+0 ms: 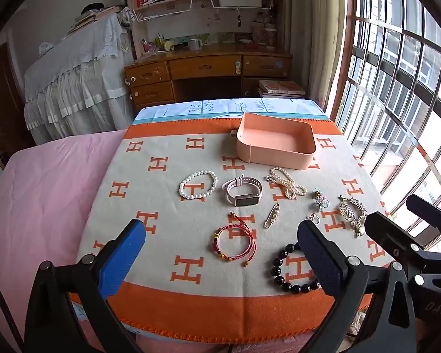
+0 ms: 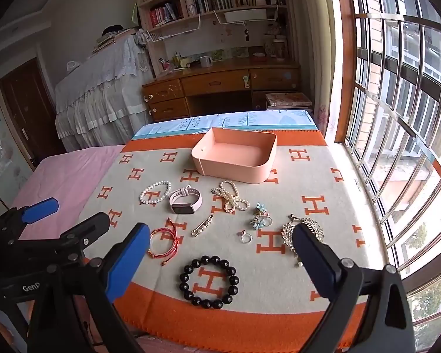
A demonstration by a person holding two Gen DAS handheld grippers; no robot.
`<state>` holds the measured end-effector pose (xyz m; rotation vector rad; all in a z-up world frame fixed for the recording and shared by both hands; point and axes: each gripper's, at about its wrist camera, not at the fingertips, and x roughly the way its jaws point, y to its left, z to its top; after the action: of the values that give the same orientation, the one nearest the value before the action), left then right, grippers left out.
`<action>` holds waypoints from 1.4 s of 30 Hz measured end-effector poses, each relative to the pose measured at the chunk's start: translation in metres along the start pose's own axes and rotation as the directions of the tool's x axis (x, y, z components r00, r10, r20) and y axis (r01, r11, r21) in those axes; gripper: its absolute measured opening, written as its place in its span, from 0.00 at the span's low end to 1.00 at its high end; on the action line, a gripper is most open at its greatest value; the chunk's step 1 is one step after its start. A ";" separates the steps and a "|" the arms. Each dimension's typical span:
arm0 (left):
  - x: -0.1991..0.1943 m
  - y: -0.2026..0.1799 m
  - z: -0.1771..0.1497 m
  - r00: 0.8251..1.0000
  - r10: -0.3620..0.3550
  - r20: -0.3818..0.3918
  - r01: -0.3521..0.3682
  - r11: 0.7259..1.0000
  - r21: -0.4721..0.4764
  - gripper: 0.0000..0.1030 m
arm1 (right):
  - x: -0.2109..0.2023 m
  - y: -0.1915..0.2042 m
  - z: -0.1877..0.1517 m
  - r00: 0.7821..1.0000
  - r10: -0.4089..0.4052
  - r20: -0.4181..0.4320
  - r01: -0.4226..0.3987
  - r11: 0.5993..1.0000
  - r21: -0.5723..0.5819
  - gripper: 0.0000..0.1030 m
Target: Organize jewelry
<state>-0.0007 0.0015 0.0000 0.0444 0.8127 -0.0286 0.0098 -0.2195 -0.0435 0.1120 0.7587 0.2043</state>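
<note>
Task at its opening step, by judgement: nothing yet in tray, set far on blanket. Left gripper and right gripper: jaws spread wide, holding nothing, hovering over near edge. Jewelry laid out between: black bracelet nearest, red cord bracelet, watch, pearl bracelet. Next move likely: lowering over one piece, closing, carrying to tray.

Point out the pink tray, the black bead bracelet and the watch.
pink tray [image 2: 229, 169], right wrist view, on its near outer wall.
black bead bracelet [image 2: 183, 277], right wrist view, on a bead on its left side.
watch [image 1: 245, 199], left wrist view, on its dark screen.
</note>
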 end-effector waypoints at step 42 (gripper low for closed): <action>0.016 0.006 0.010 0.994 0.056 -0.091 -0.056 0.998 -0.001 0.99 | 0.024 -0.006 0.007 1.000 0.005 -0.024 -0.005 1.000 0.019 0.95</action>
<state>0.0177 0.0065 -0.0047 0.0660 0.9024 0.0282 0.0322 -0.2204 -0.0555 0.1300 0.7842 0.2033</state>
